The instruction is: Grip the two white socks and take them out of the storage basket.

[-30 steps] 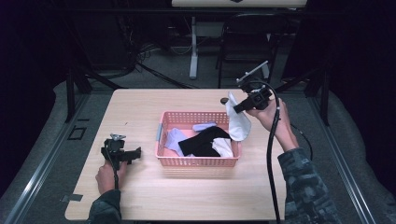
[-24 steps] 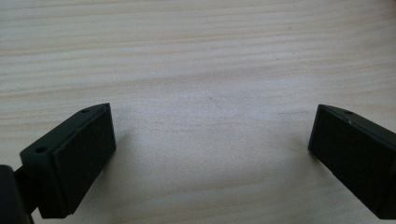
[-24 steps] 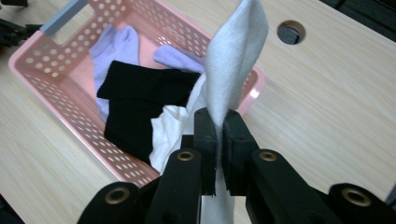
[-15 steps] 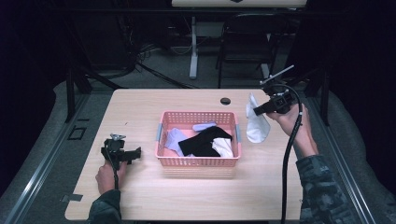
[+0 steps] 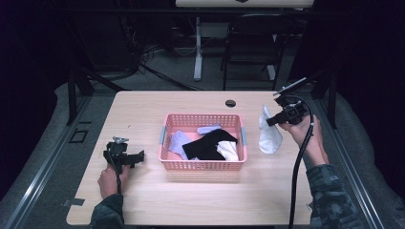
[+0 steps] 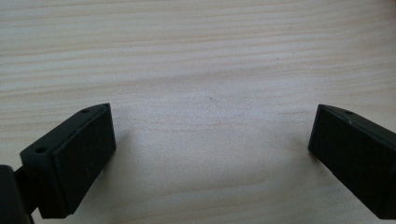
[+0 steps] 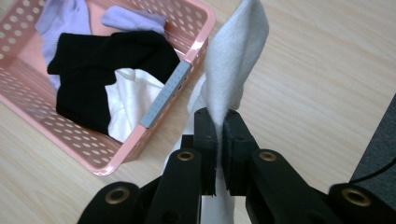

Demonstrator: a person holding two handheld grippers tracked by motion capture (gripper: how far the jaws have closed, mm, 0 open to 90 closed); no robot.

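A white sock hangs from my right gripper, which is shut on it to the right of the pink basket; its toe end touches the table. In the right gripper view the sock is pinched between the two black jaws of my right gripper, with the basket to the left. The basket holds a black garment, lilac pieces and a white piece. My left gripper rests on the table left of the basket, open. Its jaws stand wide apart over bare wood in the left gripper view.
The wooden table has a small round hole near its far edge. A dark chair and a white table leg stand beyond the table. Each gripper's black cable trails toward the person.
My right gripper has carried the white sock from above the basket's right end out to the right and down, so its lower end now meets the table. The left gripper stayed put.
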